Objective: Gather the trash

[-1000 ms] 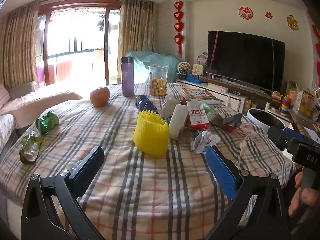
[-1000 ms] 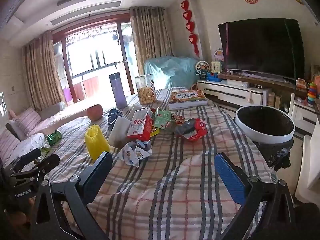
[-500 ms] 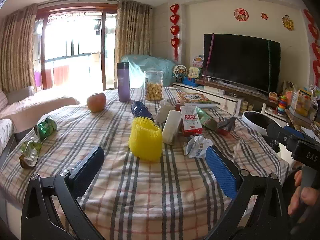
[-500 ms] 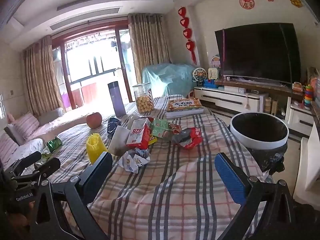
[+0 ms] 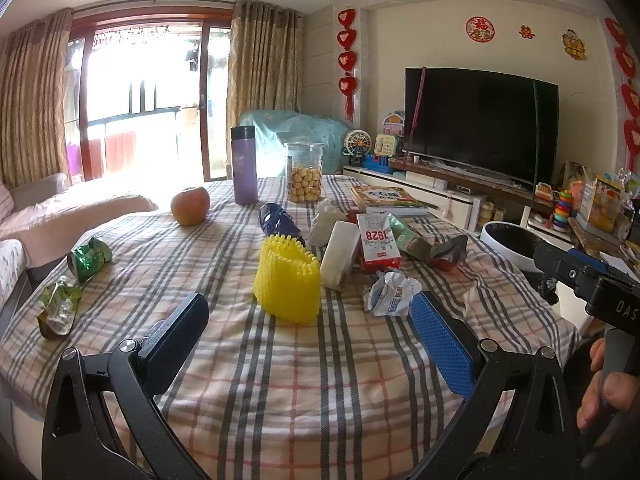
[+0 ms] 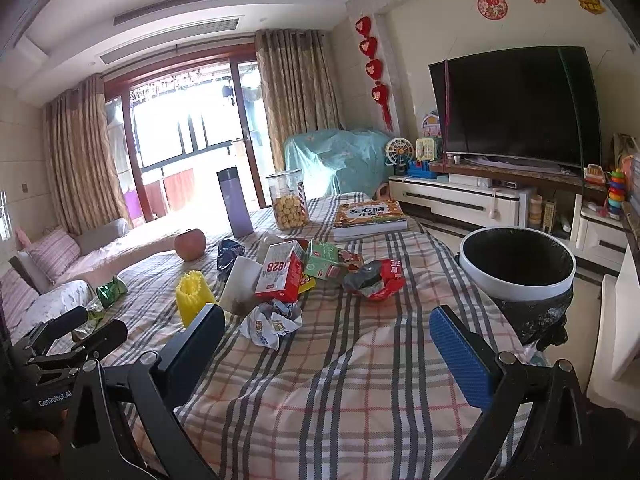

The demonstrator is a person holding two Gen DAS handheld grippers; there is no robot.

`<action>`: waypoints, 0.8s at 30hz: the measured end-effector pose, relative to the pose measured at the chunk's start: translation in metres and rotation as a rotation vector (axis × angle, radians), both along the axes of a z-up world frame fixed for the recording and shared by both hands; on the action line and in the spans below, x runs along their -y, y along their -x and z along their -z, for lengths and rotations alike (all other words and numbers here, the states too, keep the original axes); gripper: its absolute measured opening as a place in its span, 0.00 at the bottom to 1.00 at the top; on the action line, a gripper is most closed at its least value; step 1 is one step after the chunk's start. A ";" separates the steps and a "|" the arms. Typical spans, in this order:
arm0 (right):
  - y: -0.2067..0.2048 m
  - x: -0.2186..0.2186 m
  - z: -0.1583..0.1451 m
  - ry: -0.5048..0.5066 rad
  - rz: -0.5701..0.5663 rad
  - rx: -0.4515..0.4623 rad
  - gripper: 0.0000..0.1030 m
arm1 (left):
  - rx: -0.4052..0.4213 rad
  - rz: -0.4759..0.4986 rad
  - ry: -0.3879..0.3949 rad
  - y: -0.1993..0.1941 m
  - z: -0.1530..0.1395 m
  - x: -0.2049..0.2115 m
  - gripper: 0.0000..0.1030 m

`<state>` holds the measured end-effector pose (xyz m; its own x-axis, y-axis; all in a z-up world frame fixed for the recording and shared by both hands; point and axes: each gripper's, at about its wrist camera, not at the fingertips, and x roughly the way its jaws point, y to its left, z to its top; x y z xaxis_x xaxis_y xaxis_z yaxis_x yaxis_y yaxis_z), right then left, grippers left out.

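Trash lies on a plaid-covered table [image 5: 320, 380]: a yellow foam net [image 5: 287, 282], a crumpled white wrapper [image 5: 390, 294], a red-and-white carton [image 5: 377, 242], a red wrapper [image 6: 376, 280], green wrappers [image 5: 89, 253] at the left. A white-rimmed trash bin [image 6: 518, 268] stands off the table's right edge. My left gripper [image 5: 308, 328] is open and empty, short of the yellow net. My right gripper [image 6: 328, 336] is open and empty, near the crumpled wrapper [image 6: 272, 324].
An apple [image 5: 190, 205], a purple flask [image 5: 244, 165], a cookie jar [image 5: 305, 178] and a book [image 6: 370, 214] stand at the table's far side. A TV [image 6: 516, 106] on a low cabinet is at the right, a sofa [image 6: 52, 264] at the left.
Both grippers have lifted and pulled back slightly from the table; the trash now sits lower and farther in both views. Both stay open and empty.
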<state>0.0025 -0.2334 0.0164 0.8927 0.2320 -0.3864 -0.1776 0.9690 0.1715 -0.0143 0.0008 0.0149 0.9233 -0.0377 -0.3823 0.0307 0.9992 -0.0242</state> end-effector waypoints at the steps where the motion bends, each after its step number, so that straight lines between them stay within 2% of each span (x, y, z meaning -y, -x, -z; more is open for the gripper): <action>1: 0.000 0.001 0.001 -0.001 0.000 0.001 1.00 | 0.000 -0.001 0.001 0.000 0.000 0.000 1.00; 24: 0.003 -0.001 -0.002 -0.010 -0.006 -0.007 1.00 | -0.011 -0.012 -0.001 -0.002 0.003 -0.003 1.00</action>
